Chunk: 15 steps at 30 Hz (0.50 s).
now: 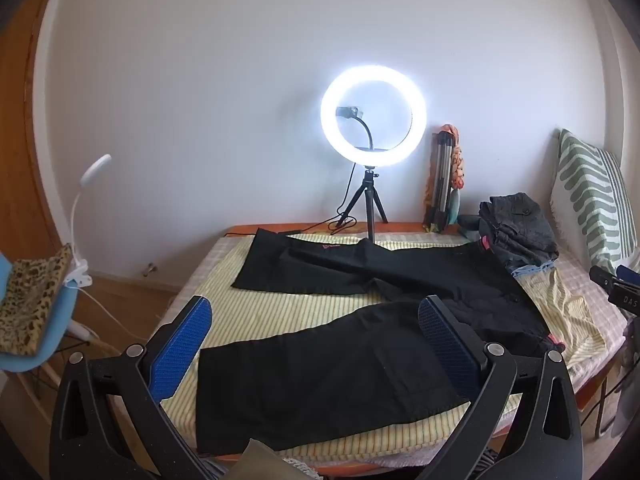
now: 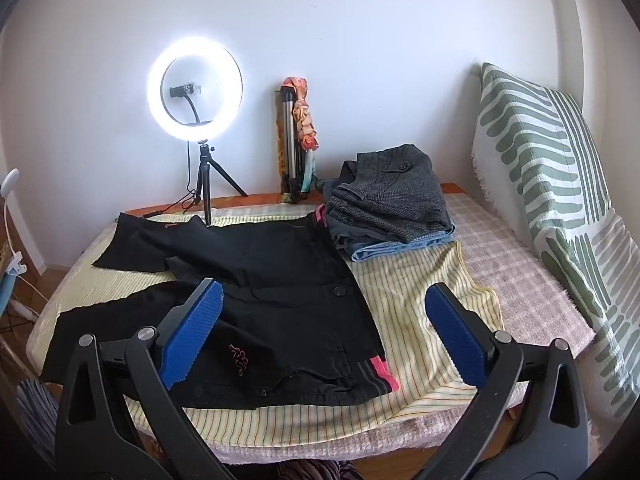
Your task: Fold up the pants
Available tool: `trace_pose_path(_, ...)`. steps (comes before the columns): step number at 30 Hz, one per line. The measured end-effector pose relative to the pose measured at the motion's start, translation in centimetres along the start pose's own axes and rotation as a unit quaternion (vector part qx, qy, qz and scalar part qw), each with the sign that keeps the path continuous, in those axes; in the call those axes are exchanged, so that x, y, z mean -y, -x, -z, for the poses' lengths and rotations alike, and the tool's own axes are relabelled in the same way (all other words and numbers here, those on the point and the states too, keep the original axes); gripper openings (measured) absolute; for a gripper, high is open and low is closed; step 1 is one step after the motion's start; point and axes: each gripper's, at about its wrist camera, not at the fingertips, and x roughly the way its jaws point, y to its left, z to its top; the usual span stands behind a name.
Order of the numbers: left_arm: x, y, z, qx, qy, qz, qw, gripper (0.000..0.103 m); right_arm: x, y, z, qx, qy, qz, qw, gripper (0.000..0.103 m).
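Black pants (image 1: 360, 344) lie spread flat on a yellow striped cloth (image 1: 256, 312) on the bed, both legs pointing left, the waist with a pink band to the right. In the right wrist view the pants (image 2: 272, 292) show a pink logo and the pink waistband near the front edge. My left gripper (image 1: 316, 340) is open above the near leg, holding nothing. My right gripper (image 2: 324, 332) is open above the waist end, holding nothing.
A lit ring light on a tripod (image 1: 372, 120) stands at the bed's far edge. A pile of folded grey and denim clothes (image 2: 392, 204) lies behind the waist. A green patterned pillow (image 2: 560, 184) leans at the right. A blue chair (image 1: 36, 320) stands at the left.
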Motion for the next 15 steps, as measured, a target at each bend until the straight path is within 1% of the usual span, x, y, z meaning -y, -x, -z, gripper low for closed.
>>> trace_pose_path(5,-0.57,0.07,-0.13,0.004,0.005,0.001,1.0000,0.103,-0.05,0.35,-0.07,0.003,0.004,0.005,1.000,0.103)
trace_pose_path(6,-0.67,0.11,-0.15,0.005,0.005,0.001,1.0000,0.103,-0.59,0.46,-0.26,0.003,0.005,0.006,1.000,0.103)
trace_pose_path(7,-0.38,0.05,0.07,0.000,0.008,-0.003,1.0000,0.103,-0.67,0.47,-0.58,0.003,0.005,0.006,1.000,0.103)
trace_pose_path(15,-0.61,-0.15,-0.20,0.002,0.015,-0.004,0.9999,0.103,-0.92,0.39,-0.46,0.010,0.006,0.002,1.000,0.103)
